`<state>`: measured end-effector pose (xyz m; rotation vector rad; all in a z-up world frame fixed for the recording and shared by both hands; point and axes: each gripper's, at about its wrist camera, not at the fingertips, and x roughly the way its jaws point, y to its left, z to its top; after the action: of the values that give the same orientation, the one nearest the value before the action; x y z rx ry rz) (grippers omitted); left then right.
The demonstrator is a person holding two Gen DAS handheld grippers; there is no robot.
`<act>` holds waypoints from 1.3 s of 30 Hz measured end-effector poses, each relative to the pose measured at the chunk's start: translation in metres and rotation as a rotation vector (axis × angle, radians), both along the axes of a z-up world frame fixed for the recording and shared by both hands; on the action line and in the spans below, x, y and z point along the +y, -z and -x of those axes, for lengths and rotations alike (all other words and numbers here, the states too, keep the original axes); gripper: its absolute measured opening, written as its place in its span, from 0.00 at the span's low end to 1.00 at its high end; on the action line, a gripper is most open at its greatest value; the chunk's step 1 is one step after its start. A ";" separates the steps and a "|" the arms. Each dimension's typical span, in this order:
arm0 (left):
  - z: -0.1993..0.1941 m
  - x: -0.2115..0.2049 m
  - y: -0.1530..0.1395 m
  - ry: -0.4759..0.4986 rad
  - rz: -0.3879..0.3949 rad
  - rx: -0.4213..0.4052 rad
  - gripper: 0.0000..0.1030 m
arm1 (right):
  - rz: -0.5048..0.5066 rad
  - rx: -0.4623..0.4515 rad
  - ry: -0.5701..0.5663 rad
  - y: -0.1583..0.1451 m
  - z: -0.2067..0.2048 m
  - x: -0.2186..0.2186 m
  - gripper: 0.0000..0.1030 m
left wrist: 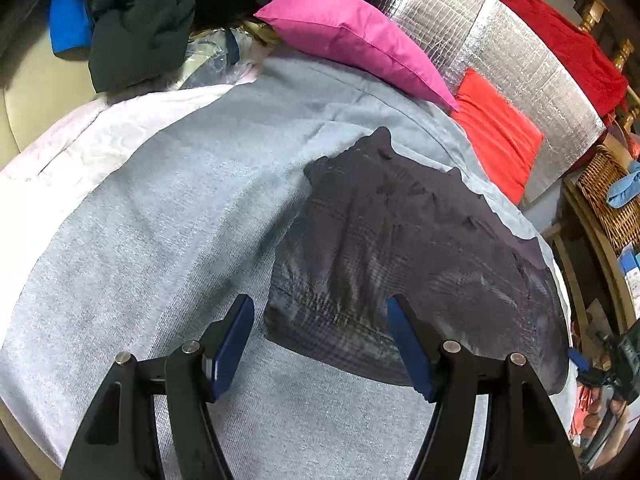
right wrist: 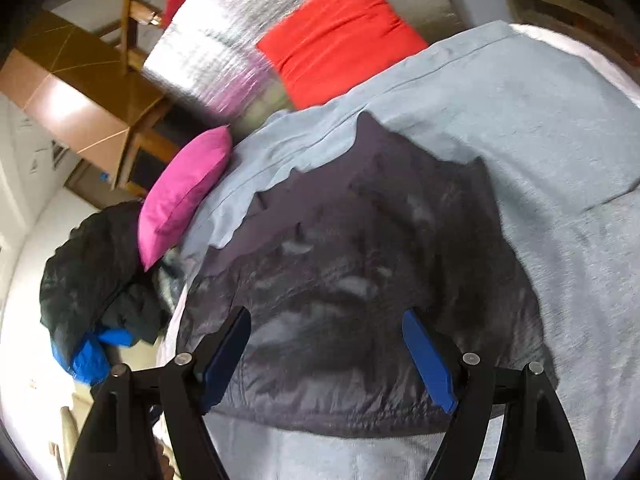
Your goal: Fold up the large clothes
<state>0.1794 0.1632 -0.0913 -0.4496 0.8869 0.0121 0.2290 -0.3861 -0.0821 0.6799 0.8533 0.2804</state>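
- Two hand-held grippers hover over the work surface, each with blue-padded jaws spread apart and nothing between them: the left hand-held gripper point(left wrist: 320, 344) and the right hand-held gripper point(right wrist: 326, 356).
- A dark grey garment point(left wrist: 400, 248) lies flat and crumpled on a light grey sheet point(left wrist: 160, 208); in both views it fills the gap between the jaws.
- A pink pillow point(left wrist: 352, 36) and a red cushion point(left wrist: 496, 140) sit at the sheet's far edge against a silver foil panel point(left wrist: 520, 48).
- A heap of black clothing point(left wrist: 136, 28) lies beside the pink pillow.
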 end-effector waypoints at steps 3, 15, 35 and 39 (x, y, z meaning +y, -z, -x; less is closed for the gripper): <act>-0.003 -0.001 0.001 -0.004 -0.002 0.012 0.68 | 0.004 0.071 0.056 0.028 -0.002 -0.014 0.79; -0.008 0.004 -0.009 -0.025 -0.046 -0.038 0.68 | 0.176 -0.036 0.060 -0.018 -0.026 -0.025 0.79; -0.019 0.020 0.013 -0.061 -0.053 -0.002 0.68 | 0.420 0.066 -0.032 0.008 -0.097 -0.012 0.65; -0.020 0.022 0.012 -0.062 -0.057 -0.009 0.68 | 0.490 0.113 -0.052 0.017 -0.105 -0.006 0.29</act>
<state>0.1995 0.1852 -0.1031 -0.4230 0.8614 0.0921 0.3342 -0.3921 -0.0989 0.2171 1.0026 0.0720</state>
